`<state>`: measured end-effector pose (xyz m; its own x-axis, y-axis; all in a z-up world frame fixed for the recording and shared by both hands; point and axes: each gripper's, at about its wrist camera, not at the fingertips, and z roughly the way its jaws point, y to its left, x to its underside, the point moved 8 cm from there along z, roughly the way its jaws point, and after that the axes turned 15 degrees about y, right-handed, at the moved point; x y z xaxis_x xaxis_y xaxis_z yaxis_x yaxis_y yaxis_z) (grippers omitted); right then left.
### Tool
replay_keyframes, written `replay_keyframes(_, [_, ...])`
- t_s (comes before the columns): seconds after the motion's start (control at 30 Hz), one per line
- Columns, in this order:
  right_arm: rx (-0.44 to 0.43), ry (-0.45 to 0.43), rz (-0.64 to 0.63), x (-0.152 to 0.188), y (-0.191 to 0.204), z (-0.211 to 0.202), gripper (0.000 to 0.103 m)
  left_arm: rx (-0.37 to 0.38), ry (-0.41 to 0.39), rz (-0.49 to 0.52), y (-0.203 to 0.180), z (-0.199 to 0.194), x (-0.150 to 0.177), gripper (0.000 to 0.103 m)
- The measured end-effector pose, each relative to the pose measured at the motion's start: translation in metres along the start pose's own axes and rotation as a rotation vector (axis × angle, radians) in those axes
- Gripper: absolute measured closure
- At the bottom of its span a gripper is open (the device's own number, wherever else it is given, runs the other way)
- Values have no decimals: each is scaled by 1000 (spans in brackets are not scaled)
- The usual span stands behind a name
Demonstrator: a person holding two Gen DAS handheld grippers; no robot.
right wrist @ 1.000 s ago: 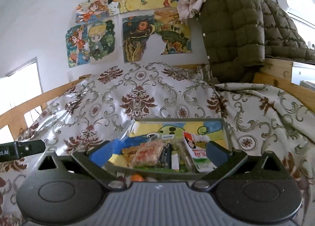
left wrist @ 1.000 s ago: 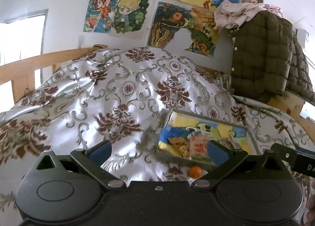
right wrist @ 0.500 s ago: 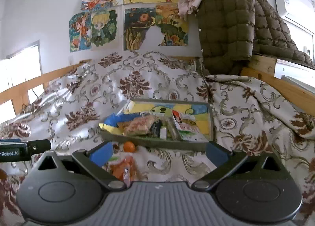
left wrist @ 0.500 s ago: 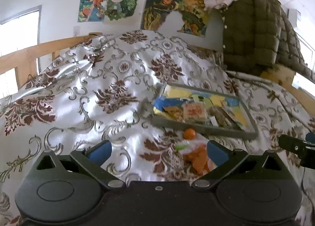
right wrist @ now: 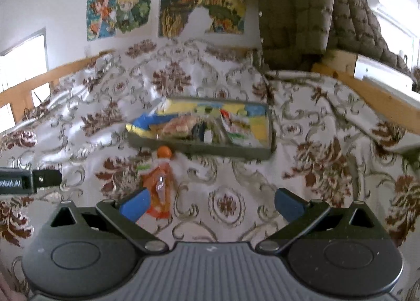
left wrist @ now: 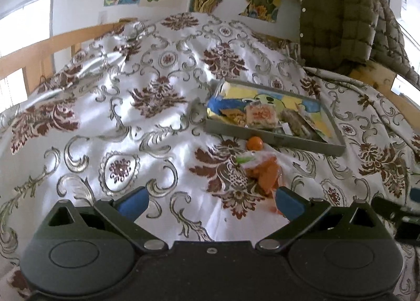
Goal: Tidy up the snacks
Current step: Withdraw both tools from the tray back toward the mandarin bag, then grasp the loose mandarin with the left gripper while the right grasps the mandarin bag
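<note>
1. Both tools were released. The left gripper (left wrist: 210, 200) and the right gripper (right wrist: 211, 200) had their jaws spread wide with nothing between the blue pads, and each hung above the patterned bedspread (left wrist: 147, 122).
2. The step in hand was judged to be the pickup of a loose snack. Two items lay outside the tray: an orange snack packet (left wrist: 263, 173) on the bedspread, and a small orange ball-shaped item (left wrist: 254, 143) touching or just beside the tray's near wall.
3. The packet lay just ahead of the left gripper's right pad and beside the right gripper's left pad (right wrist: 135, 202). Either tool would have had to shift sideways to centre the packet between its jaws.
4. Recommended procedure: approach low, straddle the packet across its narrow width, and close gently. The wrapper looked thin and crinkly, so a hard clench could crush the contents. The soft bedding was likely to give under pressure and could be pinched together with the wrapper.
5. Container: a shallow grey tray (left wrist: 273, 139) with a cartoon-printed floor rested on the bedspread.
6. Contents: several wrapped snacks were crowded along its near side, including a blue-and-yellow packet (left wrist: 223, 105) and a pale square packet (left wrist: 261, 116). The far half of the floor appeared free for further items.
7. In the right wrist view the tray (right wrist: 199, 147) was blurred, so labels could not be read.
</note>
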<state>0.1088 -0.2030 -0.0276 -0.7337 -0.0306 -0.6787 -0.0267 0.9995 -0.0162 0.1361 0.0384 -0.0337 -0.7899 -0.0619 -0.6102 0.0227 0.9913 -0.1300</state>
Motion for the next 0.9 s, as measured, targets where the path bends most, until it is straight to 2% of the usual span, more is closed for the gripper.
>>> replay_keyframes(0.13, [3,65,-6,6,2,12,0,-23,33,8,2,7,2,1])
replay_keyframes(0.43, [-5,144,-32,13,11,29,0,-68,102,10,7,21,4,1])
replay_keyframes(0.9, [-45,218,-116,21,41,53,0,-98,147,-41,20,31,2,1])
